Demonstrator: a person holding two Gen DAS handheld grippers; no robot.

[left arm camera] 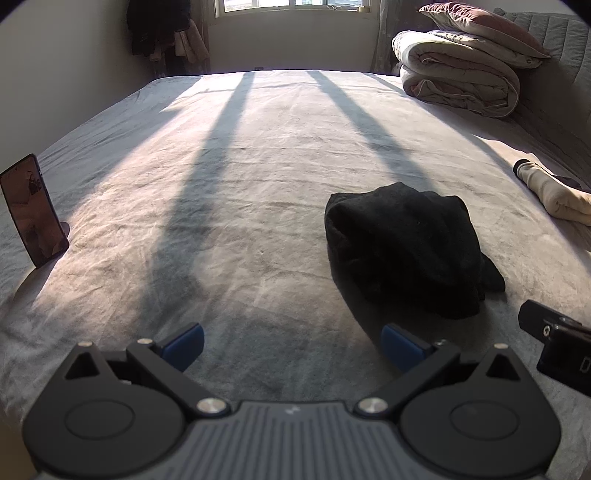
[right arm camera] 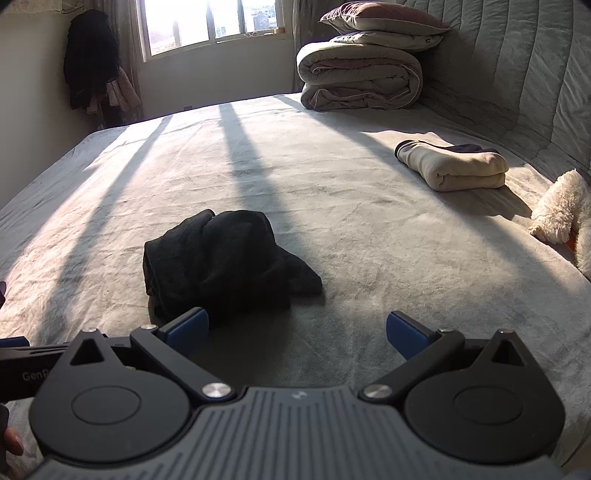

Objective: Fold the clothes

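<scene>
While both our left gripper (left arm camera: 291, 345) and right gripper (right arm camera: 297, 332) hover spread and empty, the limp, light black garment (right arm camera: 221, 266) ahead wants pinching at its near edge.

1. My left camera sits low over the bed (left arm camera: 258, 166), looking along my fingers toward the window (left arm camera: 291, 5).
2. My right camera sits just beside it, facing likewise.
3. Both share the black garment (left arm camera: 402, 247) (right arm camera: 225, 262), close ahead, and the folded quilt (left arm camera: 458, 74) (right arm camera: 360, 77).

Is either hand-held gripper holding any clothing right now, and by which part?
Nothing is held. Left hand-held gripper and right hand-held gripper are both open, short of the black garment.
</scene>
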